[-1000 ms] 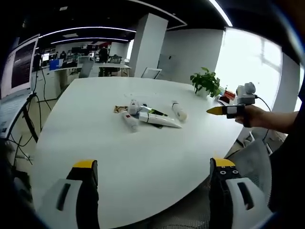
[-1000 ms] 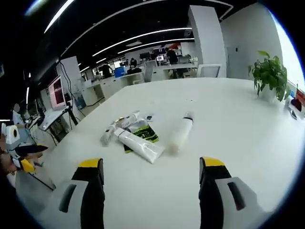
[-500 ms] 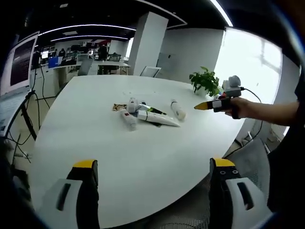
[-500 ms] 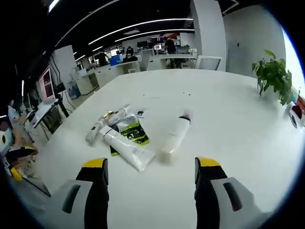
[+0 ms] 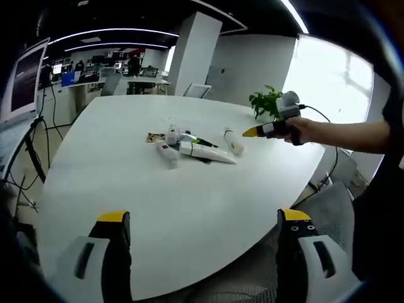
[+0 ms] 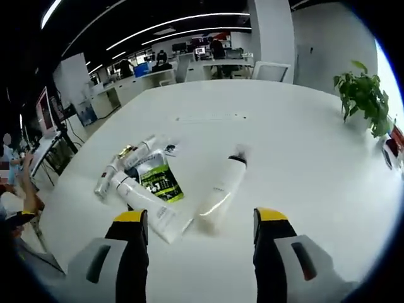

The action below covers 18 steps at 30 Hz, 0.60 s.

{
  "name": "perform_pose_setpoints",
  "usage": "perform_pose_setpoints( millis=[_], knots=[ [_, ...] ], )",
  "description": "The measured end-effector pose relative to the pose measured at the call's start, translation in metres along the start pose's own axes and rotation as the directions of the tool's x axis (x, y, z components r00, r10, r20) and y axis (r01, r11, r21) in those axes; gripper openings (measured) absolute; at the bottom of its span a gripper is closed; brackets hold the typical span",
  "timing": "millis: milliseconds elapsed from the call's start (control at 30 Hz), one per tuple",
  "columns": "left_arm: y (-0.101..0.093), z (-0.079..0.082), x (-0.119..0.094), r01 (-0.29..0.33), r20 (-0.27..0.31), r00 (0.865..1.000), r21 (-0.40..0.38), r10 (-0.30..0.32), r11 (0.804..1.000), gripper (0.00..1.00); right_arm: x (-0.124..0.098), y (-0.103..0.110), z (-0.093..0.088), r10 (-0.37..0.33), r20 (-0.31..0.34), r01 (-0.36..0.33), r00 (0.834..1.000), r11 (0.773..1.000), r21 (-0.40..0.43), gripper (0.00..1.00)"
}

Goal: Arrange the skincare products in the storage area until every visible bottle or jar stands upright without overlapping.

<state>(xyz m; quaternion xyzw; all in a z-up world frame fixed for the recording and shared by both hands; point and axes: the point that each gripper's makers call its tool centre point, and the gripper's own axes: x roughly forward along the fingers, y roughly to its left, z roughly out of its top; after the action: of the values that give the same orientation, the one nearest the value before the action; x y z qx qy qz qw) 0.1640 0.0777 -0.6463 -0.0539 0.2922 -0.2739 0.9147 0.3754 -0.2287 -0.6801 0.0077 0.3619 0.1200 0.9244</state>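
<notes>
Several skincare products lie flat in a heap at the middle of the white table (image 5: 126,183). A white bottle (image 6: 221,188) with a dark cap lies on its side, just beyond my right gripper (image 6: 201,216), which is open and empty. Left of it lie a long white tube (image 6: 146,201), a green-and-black sachet (image 6: 158,180) and two small tubes (image 6: 108,177). In the left gripper view the heap (image 5: 183,146) and the bottle (image 5: 233,142) are far off; my left gripper (image 5: 203,216) is open over the near table edge. The right gripper (image 5: 255,131) hovers by the bottle, held by a hand.
A potted plant (image 6: 363,95) stands at the table's far right edge (image 5: 268,104). A grey mesh chair (image 5: 331,208) sits beside the table near the person's arm. A monitor (image 5: 25,76) and cables stand to the left. Desks and a white chair (image 6: 271,71) lie beyond.
The right gripper has moved forward and down toward the lying bottle, which looms larger in its view. In the left gripper view the hand moved leftward over the table. Products unmoved.
</notes>
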Motion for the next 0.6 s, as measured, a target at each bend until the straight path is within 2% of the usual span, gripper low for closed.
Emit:
perform_pose_setpoints(
  millis=[133, 400, 500, 533, 600],
  knots=[
    [0.0, -0.001, 0.001, -0.003, -0.009, 1.0, -0.001, 0.003, 1.0, 0.9, 0.005, 0.0, 0.0, -0.004, -0.016, 0.003, 1.0, 1.0, -0.008, 0.66],
    [0.002, -0.004, 0.002, -0.012, -0.025, 1.0, -0.004, 0.012, 1.0, 0.9, 0.043, -0.026, -0.008, -0.029, -0.09, 0.028, 0.996, 1.0, -0.014, 0.63],
    [0.002, -0.004, 0.002, -0.014, -0.032, 0.999, -0.005, 0.014, 1.0, 0.9, 0.049, -0.03, -0.008, -0.042, -0.11, 0.039, 0.993, 0.999, -0.024, 0.62],
    [0.002, -0.005, 0.002, -0.015, -0.034, 0.999, -0.005, 0.015, 1.0, 0.9, 0.044, -0.026, -0.009, -0.046, -0.112, 0.043, 0.993, 0.999, -0.029, 0.62],
    [0.003, -0.006, 0.002, -0.016, -0.039, 0.999, -0.007, 0.016, 1.0, 0.9, 0.051, -0.032, -0.006, -0.059, -0.115, 0.055, 0.992, 0.998, -0.036, 0.61]
  ],
)
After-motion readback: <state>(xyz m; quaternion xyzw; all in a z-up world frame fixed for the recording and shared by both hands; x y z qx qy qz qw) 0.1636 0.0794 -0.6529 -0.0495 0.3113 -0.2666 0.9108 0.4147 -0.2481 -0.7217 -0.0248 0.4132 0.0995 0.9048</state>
